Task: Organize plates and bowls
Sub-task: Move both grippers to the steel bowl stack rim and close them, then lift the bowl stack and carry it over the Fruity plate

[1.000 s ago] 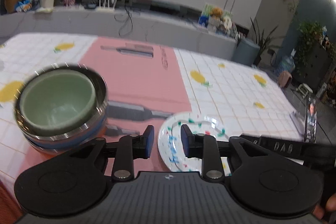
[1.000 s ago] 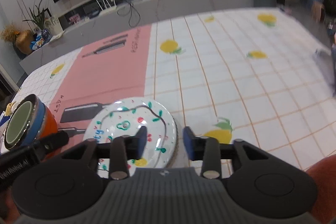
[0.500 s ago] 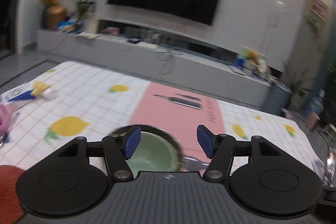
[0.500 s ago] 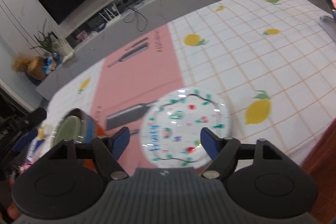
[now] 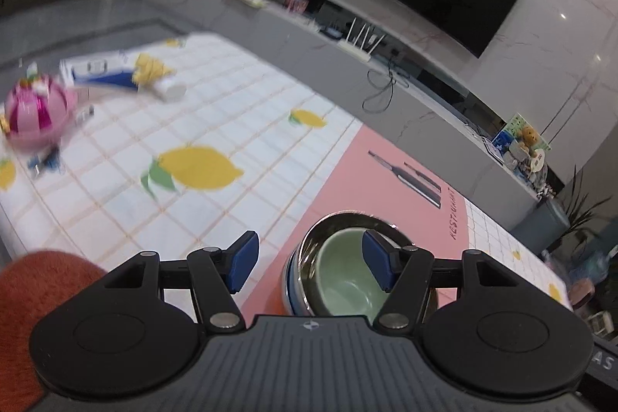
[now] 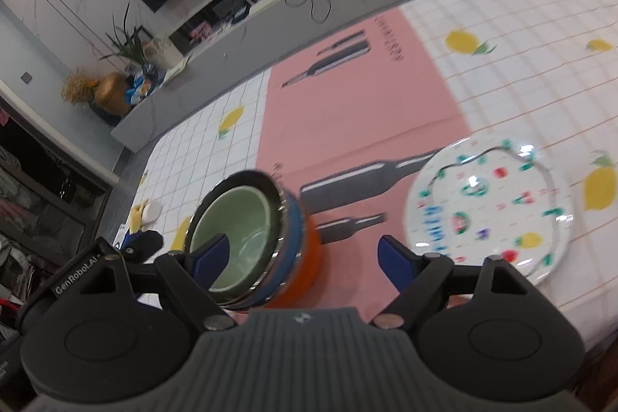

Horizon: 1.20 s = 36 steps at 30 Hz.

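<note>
nested bowl stack (image 6: 247,238), green bowl (image 5: 343,280) innermost, upright on pink mat, patterned plate (image 6: 490,207) nearby

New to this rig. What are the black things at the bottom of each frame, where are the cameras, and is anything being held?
No robot arm: a person holds a two-finger gripper in each hand, with a fisheye camera on each looking along its fingers. The left gripper is open and empty. The right gripper is opening, nothing clamped. On the lemon-print tablecloth lies a pink mat with a nested stack of bowls, green innermost. A patterned plate sits beside it.
</note>
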Available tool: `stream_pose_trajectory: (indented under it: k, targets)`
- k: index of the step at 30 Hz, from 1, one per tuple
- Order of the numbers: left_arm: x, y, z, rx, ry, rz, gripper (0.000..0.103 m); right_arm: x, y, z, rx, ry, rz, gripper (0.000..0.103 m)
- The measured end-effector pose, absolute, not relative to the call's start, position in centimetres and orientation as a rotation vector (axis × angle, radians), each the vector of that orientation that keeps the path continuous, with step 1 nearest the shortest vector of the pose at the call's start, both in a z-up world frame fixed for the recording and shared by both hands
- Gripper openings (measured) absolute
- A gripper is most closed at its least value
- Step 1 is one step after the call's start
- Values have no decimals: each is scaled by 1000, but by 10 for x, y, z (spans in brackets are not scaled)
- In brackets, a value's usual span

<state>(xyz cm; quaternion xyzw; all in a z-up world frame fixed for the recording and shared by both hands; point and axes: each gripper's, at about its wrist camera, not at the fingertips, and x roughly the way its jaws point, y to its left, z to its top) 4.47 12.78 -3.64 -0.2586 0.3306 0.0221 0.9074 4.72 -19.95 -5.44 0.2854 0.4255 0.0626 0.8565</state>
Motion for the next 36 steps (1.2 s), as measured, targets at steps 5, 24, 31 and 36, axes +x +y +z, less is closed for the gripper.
stream_pose_trajectory:
  k: [5, 24, 31, 36]
  targets:
    - [54, 133, -54, -617, 732, 28, 72, 66, -188, -72, 652, 963, 122, 82]
    - [93, 128, -102, -690, 938, 30, 59, 115, -179, -127, 768, 1123, 110, 63]
    - [93, 127, -102, -696, 936, 11, 52, 116, -181, -131, 800, 1129, 157, 52]
    - [94, 126, -100, -673, 924, -2, 49, 115, -181, -129, 803, 1127, 153, 50]
